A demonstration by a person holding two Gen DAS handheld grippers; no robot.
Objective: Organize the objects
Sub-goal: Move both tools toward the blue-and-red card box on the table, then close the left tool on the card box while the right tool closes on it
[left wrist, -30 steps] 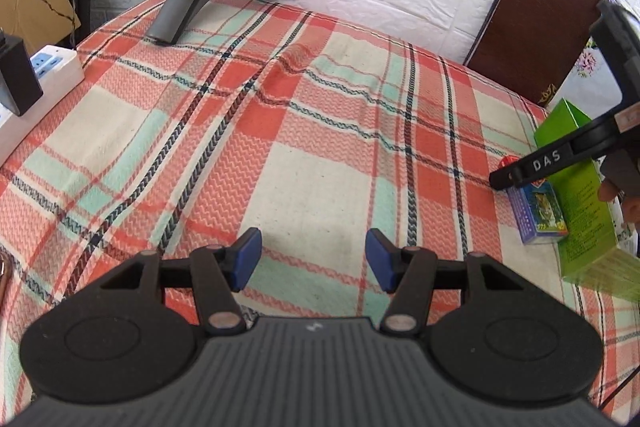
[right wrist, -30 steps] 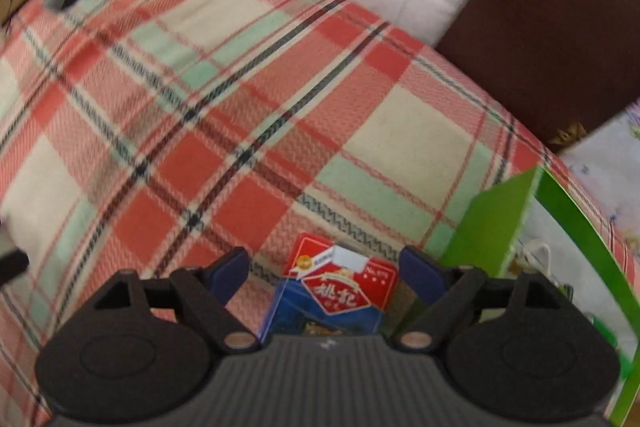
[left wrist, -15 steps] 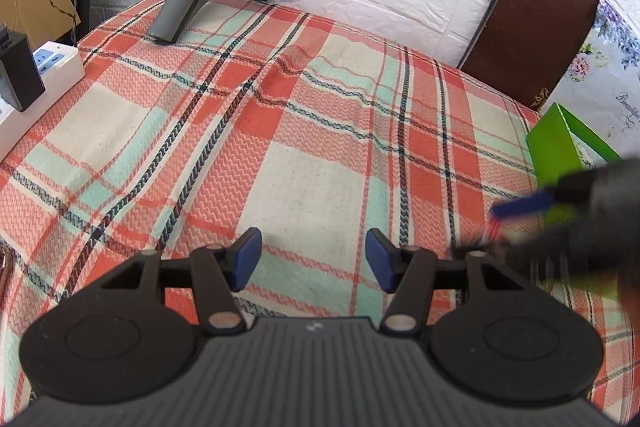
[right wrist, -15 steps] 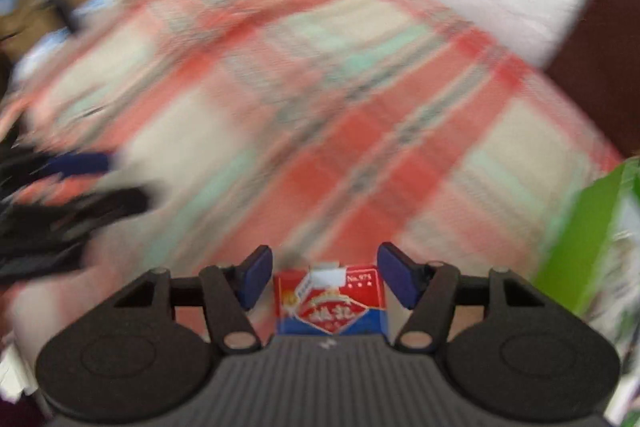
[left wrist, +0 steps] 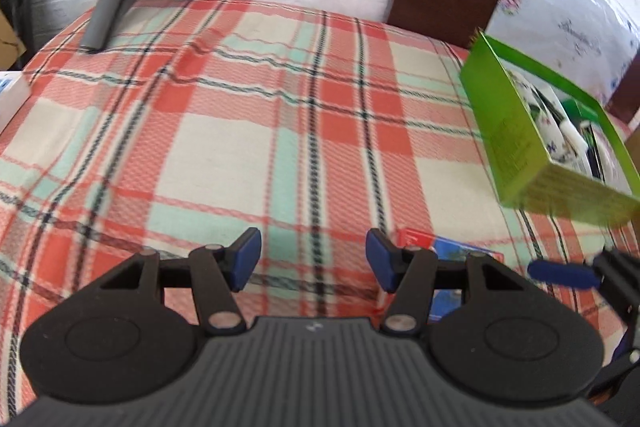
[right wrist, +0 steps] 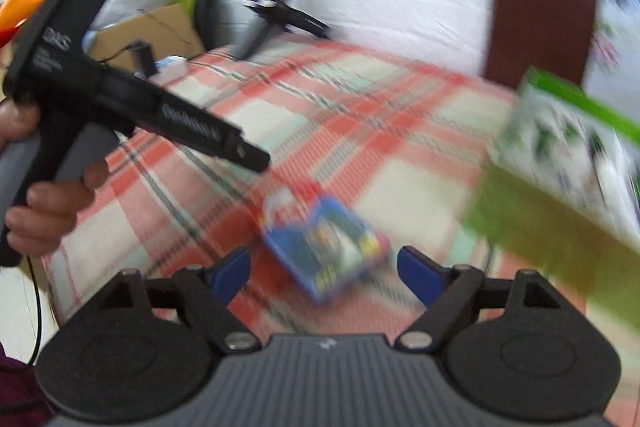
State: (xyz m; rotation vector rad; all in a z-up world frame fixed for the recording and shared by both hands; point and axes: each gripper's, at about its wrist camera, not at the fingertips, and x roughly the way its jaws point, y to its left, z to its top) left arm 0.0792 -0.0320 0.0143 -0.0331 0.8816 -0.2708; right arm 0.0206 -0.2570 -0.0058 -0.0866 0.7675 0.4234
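- We find the table (left wrist: 248, 131), under a red, cream and mint plaid cloth, spread ahead of both pairs of fingers; nothing else lies on it directly before the left pair.
- A green open-topped box (right wrist: 552, 195) stands to the right of the right gripper's fingers, holding white patterned items; in the left view it sits well ahead and to the right.
- The left gripper (left wrist: 314, 259) has its fingers partly open over bare cloth, holding nothing.
- The right gripper (right wrist: 322, 273) has just been opening; its fingers stand wide, with nothing pressed between the pads.
- A small blue-and-red card box (right wrist: 326, 247) lies flat on the cloth just ahead of the right fingers, between their lines and apart from both pads. In the left view it lies just right of the left fingers.
- We judge that the card box is loose on the table and not yet in the green box. The next move calls for a fresh, square grip across it, then carriage to the green box.
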